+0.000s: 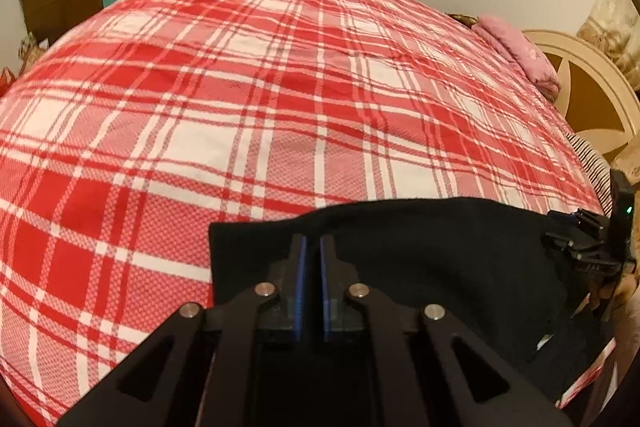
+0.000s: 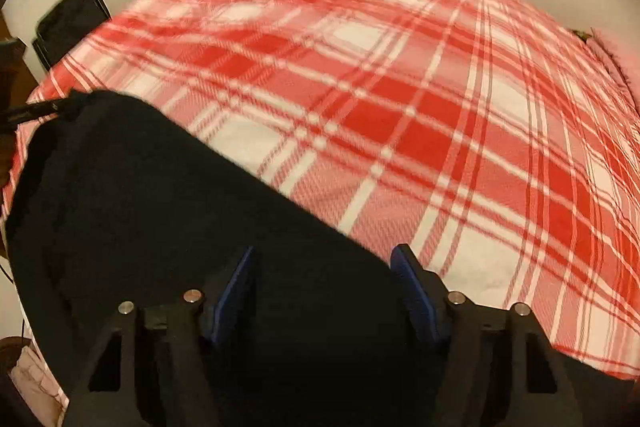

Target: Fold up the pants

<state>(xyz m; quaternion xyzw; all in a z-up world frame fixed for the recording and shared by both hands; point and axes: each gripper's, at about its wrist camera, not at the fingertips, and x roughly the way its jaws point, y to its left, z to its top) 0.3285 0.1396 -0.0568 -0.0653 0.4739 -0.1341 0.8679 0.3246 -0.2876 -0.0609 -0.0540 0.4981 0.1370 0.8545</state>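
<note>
Left wrist: left gripper (image 1: 313, 247) clenched on black pants (image 1: 420, 247), right gripper (image 2: 324, 259) half-open over them.

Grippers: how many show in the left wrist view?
2. The left gripper sits bottom centre, its blue pads nearly together over the black pants. The right gripper shows partly at the right edge, its fingertips hidden; more may lie outside the frame.

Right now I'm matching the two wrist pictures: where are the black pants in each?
Left wrist: black pants lie bottom right, under the camera's own claw.
Right wrist: they fill the lower left, running diagonally.
Shared landmark: the red plaid bedspread under them.
</note>
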